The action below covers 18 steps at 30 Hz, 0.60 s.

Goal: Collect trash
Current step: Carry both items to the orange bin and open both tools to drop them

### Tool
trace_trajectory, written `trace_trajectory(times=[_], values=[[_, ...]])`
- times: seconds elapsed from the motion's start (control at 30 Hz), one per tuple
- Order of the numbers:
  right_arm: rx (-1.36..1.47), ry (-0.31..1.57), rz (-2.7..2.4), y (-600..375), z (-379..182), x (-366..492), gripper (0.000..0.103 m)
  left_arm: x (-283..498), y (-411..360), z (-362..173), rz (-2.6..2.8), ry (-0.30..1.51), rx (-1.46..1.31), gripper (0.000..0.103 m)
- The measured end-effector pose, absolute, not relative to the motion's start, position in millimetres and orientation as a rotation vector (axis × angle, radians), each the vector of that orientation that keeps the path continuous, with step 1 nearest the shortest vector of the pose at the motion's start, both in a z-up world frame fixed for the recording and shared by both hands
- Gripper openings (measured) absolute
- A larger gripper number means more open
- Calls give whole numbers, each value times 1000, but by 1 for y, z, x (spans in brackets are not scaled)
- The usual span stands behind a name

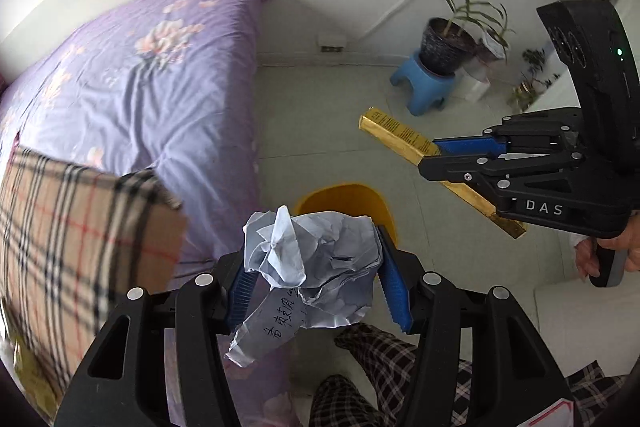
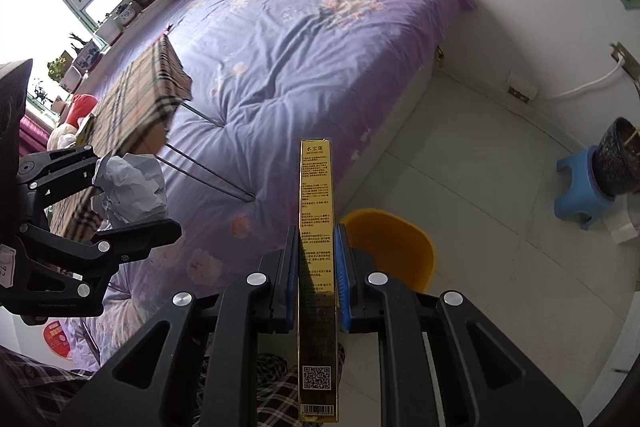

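My left gripper [image 1: 316, 259] is shut on a crumpled ball of white paper [image 1: 316, 255] with handwriting on it, held in the air just above the yellow bin [image 1: 348, 199] on the floor. My right gripper [image 2: 316, 247] is shut on a long gold box [image 2: 316, 259] that sticks out past the fingers, above and left of the same yellow bin [image 2: 396, 247]. In the left wrist view the right gripper [image 1: 432, 151] holds the gold box [image 1: 400, 135] to the right of the bin. In the right wrist view the left gripper [image 2: 132, 195] holds the paper [image 2: 132, 187] at left.
A bed with a purple floral cover [image 2: 312, 47] fills the left. A small folding table with a plaid cloth [image 2: 140, 99] stands on it. A blue stool [image 1: 424, 83] with a potted plant [image 1: 448, 43] stands by the wall. The person's plaid-trousered legs [image 1: 380, 367] are below.
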State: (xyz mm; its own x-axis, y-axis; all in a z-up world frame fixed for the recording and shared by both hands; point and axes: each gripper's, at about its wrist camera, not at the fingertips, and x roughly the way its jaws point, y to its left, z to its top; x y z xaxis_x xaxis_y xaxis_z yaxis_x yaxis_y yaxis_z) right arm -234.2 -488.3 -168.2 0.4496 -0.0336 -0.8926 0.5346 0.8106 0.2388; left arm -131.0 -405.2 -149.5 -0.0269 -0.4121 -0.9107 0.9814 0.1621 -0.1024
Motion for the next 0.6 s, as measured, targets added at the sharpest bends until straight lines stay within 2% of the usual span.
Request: trace_trajectory(times=[0.2, 0.6], values=[[607, 1156, -392, -517, -240, -256, 18, -150, -458, -222, -1366, 1061, 884, 56], [734, 1284, -398, -561, -379, -264, 18, -153, -513, -354, -1288, 1191, 1081, 56]])
